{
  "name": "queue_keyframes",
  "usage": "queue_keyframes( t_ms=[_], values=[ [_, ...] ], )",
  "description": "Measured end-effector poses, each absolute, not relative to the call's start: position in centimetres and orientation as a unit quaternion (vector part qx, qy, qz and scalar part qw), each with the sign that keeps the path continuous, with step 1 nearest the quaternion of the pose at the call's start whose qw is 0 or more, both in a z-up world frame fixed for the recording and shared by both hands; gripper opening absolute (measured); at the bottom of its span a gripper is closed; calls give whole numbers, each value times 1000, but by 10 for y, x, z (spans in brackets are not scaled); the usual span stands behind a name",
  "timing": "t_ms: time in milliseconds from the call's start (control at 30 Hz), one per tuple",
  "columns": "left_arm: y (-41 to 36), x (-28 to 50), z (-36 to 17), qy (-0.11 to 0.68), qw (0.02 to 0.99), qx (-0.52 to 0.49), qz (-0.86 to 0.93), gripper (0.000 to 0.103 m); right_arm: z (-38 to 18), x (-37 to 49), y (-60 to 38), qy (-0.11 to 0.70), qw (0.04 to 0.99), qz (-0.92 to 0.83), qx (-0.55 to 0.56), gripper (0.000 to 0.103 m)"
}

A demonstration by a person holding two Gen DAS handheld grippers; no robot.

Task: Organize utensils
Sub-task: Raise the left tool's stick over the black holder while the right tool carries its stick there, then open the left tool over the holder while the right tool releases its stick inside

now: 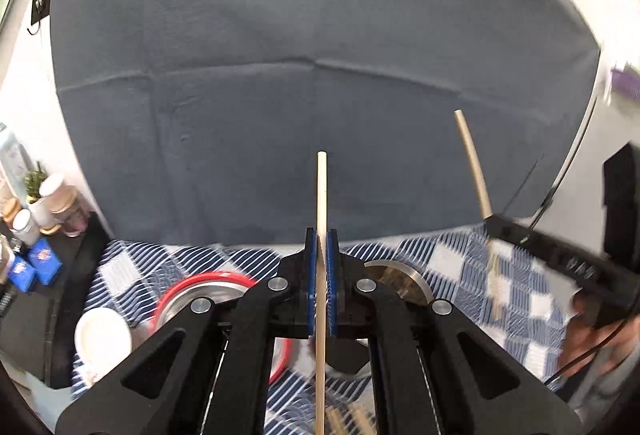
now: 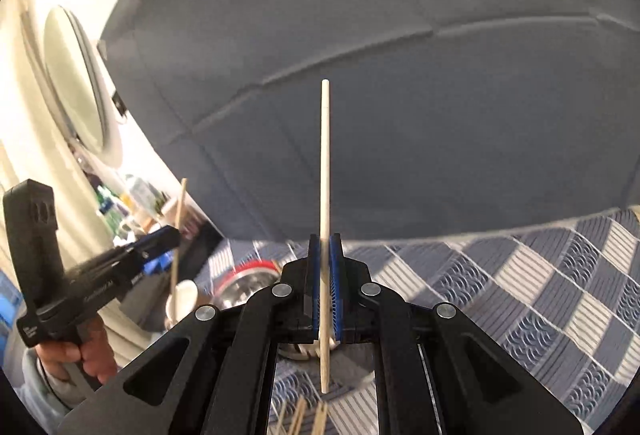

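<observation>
My left gripper is shut on a pale wooden chopstick that stands upright between its blue pads, lifted above the table. My right gripper is shut on a second wooden chopstick, also upright. The right gripper shows at the right of the left wrist view with its chopstick. The left gripper shows at the left of the right wrist view with its chopstick. More wooden chopsticks lie on the cloth below.
A blue and white checked tablecloth covers the table. A red-rimmed metal bowl, a white cup and a round metal holder stand on it. A dark grey backdrop rises behind. Jars and boxes crowd the far left.
</observation>
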State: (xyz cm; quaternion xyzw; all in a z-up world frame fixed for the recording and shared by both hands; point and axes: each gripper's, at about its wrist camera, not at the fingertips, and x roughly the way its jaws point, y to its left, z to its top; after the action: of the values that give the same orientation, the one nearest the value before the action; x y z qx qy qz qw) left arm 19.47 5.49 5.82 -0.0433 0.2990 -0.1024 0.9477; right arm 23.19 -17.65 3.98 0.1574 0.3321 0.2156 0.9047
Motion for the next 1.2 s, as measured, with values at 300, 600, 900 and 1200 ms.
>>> queue_keyframes(
  t_ms=[300, 600, 900, 1200],
  values=[
    [38, 204, 80, 224, 962, -74, -135, 5, 35, 256, -156, 298, 904, 258, 164, 5],
    [23, 208, 62, 137, 975, -86, -155, 5, -8, 264, -151, 297, 901, 261, 180, 5],
    [23, 214, 12, 134, 973, -101, -158, 5, -37, 261, -154, 288, 907, 251, 176, 5],
    [34, 202, -10, 169, 968, -106, -150, 5, -48, 246, -149, 300, 906, 252, 158, 5]
  ],
)
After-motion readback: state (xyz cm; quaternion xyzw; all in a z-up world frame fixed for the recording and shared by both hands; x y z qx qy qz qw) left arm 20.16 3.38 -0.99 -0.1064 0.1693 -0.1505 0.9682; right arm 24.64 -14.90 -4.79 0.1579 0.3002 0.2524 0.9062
